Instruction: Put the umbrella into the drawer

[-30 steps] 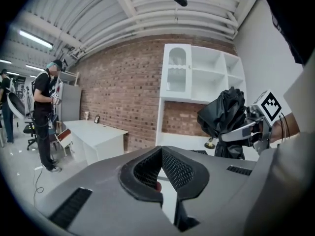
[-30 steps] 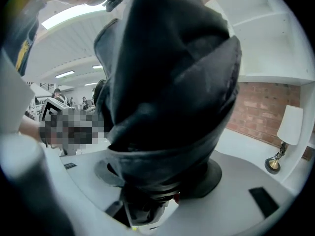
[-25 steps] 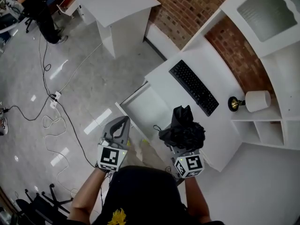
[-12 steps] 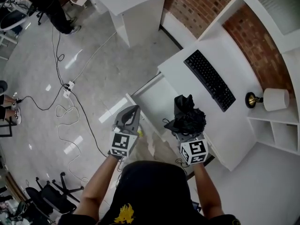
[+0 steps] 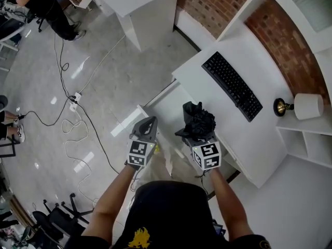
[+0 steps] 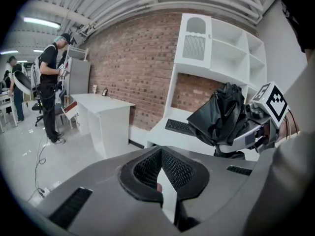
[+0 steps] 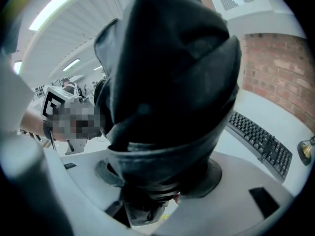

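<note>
**Right gripper [image 5: 199,138] clamping folded umbrella [image 5: 197,121] beside open drawer [image 5: 167,112]**

The person's right two-jaw gripper is pinching the crumpled black fabric folding umbrella near its lower end. In the right gripper view the dark bundle [image 7: 167,82] is filling most of the frame, and the gripper [image 7: 157,191] is pressing its two jaws in against the gathered fabric from both sides. The umbrella is pointing up and away from the person, with loose folds spilling over the jaws.

In the head view the umbrella is being held in the air, not lying inside anything. It is showing over the right side of the shallow white pull-out drawer, which is standing open under the front edge of the long white desk [image 5: 270,134].

The left gripper [image 5: 147,126] is hovering to the left of the right one, near the drawer's front corner and apart from the umbrella. In its own view its black ribbed pads [image 6: 147,168] are meeting at the tips, with nothing caught between them. The umbrella [image 6: 221,114] is showing up to its right.

A black computer keyboard [image 5: 232,86] is lying on the desk beyond the umbrella. A small lamp with a white shade and brass base [image 5: 303,107] is standing further right. Black cables [image 5: 78,121] are trailing across the glossy grey floor [image 5: 104,77] on the left.
</note>
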